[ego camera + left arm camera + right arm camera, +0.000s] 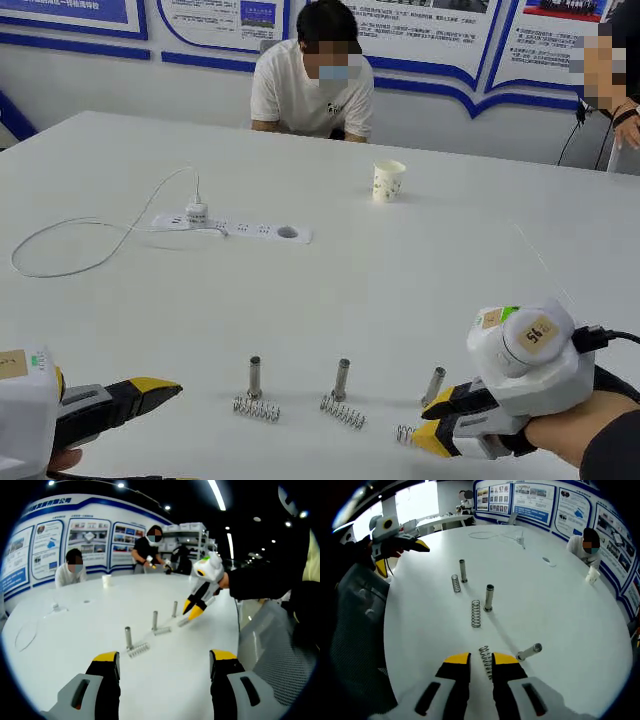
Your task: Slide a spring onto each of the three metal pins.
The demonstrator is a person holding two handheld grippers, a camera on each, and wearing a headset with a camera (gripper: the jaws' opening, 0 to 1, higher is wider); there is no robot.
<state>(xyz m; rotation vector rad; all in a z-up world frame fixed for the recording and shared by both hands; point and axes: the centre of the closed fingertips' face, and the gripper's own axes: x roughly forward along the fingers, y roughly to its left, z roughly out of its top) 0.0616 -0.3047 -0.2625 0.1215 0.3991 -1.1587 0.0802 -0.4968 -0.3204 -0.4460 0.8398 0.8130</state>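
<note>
Right gripper view shows the right gripper [481, 660] with jaws a little apart around a spring [484, 656] just beside the leaning pin [529, 651], while the left gripper [164, 657] is spread wide, well apart from that pin.

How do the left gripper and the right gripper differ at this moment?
Opening: the left gripper has its fingers wide apart; the right gripper has them close together.
Load: nothing lies between the left gripper's fingers; a spring lies between the right gripper's, seemingly not yet clamped.
Place: the left gripper is apart from its nearest pin; the right gripper is beside the end pin.
Both have black fingers with yellow tips.
</note>
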